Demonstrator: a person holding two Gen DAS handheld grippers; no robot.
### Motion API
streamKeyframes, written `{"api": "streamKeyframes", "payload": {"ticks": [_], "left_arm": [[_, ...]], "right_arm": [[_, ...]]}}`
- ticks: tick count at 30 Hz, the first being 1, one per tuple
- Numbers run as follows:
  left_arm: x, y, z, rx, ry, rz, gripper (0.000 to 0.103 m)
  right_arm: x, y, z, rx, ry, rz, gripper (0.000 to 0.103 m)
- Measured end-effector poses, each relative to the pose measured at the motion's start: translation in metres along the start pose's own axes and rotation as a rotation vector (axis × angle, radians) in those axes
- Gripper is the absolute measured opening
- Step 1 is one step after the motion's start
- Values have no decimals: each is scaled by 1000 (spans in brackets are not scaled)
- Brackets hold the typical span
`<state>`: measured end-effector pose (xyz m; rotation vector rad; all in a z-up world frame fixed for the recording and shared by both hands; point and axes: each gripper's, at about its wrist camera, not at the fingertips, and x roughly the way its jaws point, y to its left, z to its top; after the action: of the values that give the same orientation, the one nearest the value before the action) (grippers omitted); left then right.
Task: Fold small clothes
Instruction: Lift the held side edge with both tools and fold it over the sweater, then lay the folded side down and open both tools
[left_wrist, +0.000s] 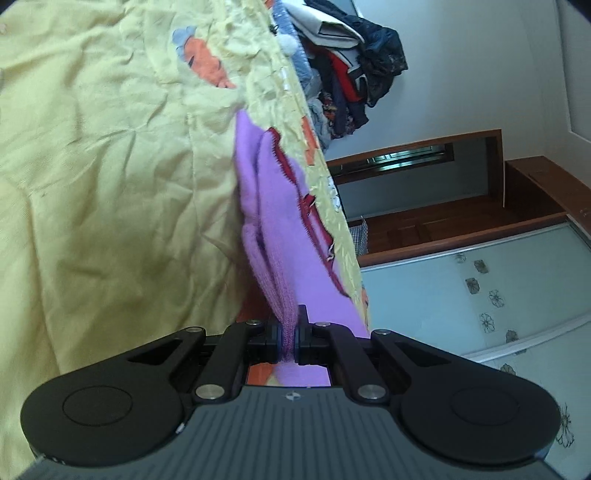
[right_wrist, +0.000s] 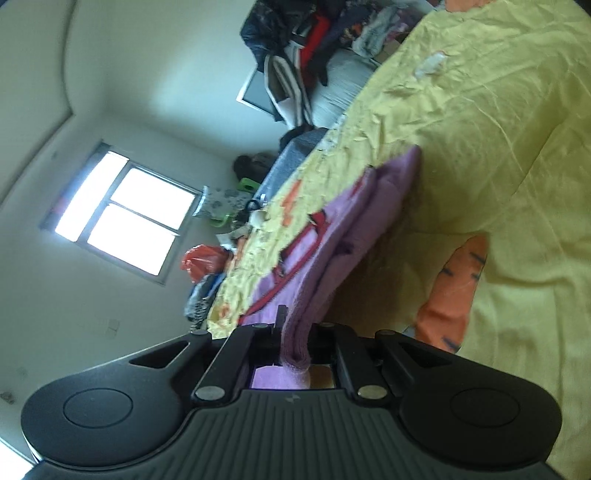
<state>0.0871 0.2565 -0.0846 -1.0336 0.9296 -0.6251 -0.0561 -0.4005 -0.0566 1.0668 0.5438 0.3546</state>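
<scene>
2 tongs, left (left_wrist: 287, 338) and right (right_wrist: 295, 341), clamping purple knit garment (left_wrist: 280, 221), yellow bedspread (left_wrist: 110, 166)

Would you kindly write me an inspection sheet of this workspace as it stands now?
Surface: yellow bedspread, creased, with carrot prints.
Job's things: purple garment with dark red trim, lifted at two edges.
Clutter: pile of clothes at the far end of the bed.
Grippers: left gripper shut on the purple garment; right gripper likewise.
Cables: nothing seen.
Surroundings: window, white walls, wooden furniture.
</scene>
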Motion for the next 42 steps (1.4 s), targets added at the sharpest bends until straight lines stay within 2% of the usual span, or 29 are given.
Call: {"api": "streamKeyframes", "payload": {"ticks": [6,14,20,22,23,24,25,26,28,29,30,31,33,37,38,42], "left_arm": [[-25,0,-33,-13,1,3,6],[-61,21,-100,-68,2,-14,6],[-75,45,-137,-102,9,3,6],[-76,52,-139,-95,-1,62,11],[-78,52,-139,-104,-1,55,10],[-82,49,-139,-98,-10,69,10],[-91,40,-139,-53,-44,138,10],[-99,30,-139,-5,-72,210,14],[-113,5,-144,110,-111,314,35],[-117,-12,-149,190,-142,361,58],[-117,-27,-153,260,-171,397,75],[-113,-46,-159,343,-205,439,79],[-97,-70,-165,438,-224,466,80],[-27,-107,-165,585,-212,517,82],[-7,-110,-162,598,-208,541,82],[65,-102,-141,595,-199,644,77]], "right_arm": [[-40,-4,-28,5,-16,-9,4],[-97,-19,-86,24,-28,-48,4],[-115,-25,-105,33,-33,-76,4],[-113,-27,-107,27,-16,-110,12],[-116,-25,-108,25,-10,-152,20],[-120,-18,-108,-6,-11,-200,45],[-128,-7,-110,-70,-29,-261,64],[-138,6,-112,-135,-53,-316,67],[-149,31,-115,-261,-61,-369,67],[-152,45,-117,-330,-75,-396,67],[-150,57,-117,-394,-90,-433,68],[-144,67,-115,-446,-93,-464,68],[-124,80,-112,-512,-79,-484,68],[-39,93,-104,-688,-11,-559,75],[-14,92,-102,-722,7,-580,75],[51,74,-96,-727,79,-615,75]]}}
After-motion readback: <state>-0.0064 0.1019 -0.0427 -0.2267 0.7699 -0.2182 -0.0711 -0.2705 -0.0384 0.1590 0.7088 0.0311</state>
